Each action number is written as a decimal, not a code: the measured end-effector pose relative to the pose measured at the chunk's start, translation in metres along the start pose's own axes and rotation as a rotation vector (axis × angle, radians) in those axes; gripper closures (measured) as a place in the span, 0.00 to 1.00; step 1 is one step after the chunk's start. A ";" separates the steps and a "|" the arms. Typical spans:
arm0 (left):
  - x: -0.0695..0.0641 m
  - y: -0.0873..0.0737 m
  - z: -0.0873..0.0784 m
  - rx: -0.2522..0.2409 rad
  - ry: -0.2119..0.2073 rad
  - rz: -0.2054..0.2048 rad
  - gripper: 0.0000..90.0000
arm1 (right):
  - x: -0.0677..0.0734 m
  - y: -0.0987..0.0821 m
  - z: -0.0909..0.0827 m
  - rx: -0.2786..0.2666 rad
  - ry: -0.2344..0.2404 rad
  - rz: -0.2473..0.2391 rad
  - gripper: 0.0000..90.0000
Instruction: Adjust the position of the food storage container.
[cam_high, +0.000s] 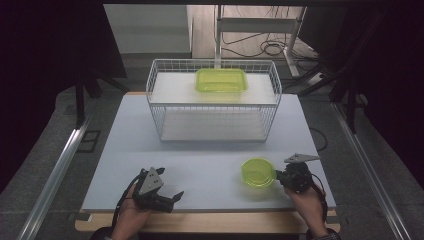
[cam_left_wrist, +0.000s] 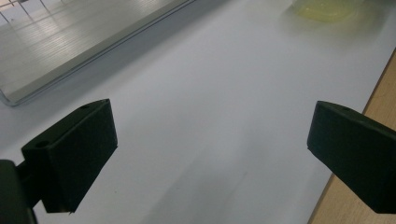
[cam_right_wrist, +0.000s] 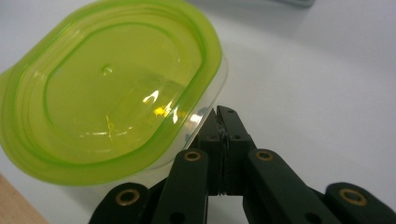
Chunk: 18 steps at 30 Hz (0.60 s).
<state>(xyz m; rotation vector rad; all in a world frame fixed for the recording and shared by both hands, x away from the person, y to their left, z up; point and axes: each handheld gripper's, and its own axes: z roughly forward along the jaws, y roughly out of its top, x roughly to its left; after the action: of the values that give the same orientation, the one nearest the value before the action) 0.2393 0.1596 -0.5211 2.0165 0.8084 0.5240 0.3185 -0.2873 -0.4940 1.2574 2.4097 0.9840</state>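
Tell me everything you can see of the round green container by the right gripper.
The round container is see-through plastic with a lime-green lid pressed on, ridged in rings with a small nub at its centre. It looks empty and sits upright on the white table, near the front edge. The right gripper, fingers shut together, is at its rim; whether they pinch the lip cannot be told.

A white wire basket (cam_high: 214, 102) is set at the far middle of the white desk (cam_high: 150, 150). A rectangular green-lidded container (cam_high: 221, 80) is seen on its upper shelf. Cables (cam_high: 272, 47) are strewn on the floor beyond.
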 end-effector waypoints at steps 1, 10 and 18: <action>0.000 0.000 0.000 0.000 0.000 0.000 0.01 | 0.000 0.000 0.000 0.000 0.000 0.000 0.99; -0.001 0.000 0.001 0.005 0.001 0.000 0.02 | 0.008 0.002 0.012 0.010 0.066 0.009 0.99; -0.001 0.000 0.001 0.007 0.001 0.002 0.02 | 0.022 0.013 0.029 0.000 0.129 -0.009 0.99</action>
<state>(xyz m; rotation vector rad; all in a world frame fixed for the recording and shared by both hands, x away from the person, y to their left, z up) 0.2394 0.1587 -0.5217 2.0240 0.8107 0.5239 0.3279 -0.2519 -0.5053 1.2164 2.5092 1.0935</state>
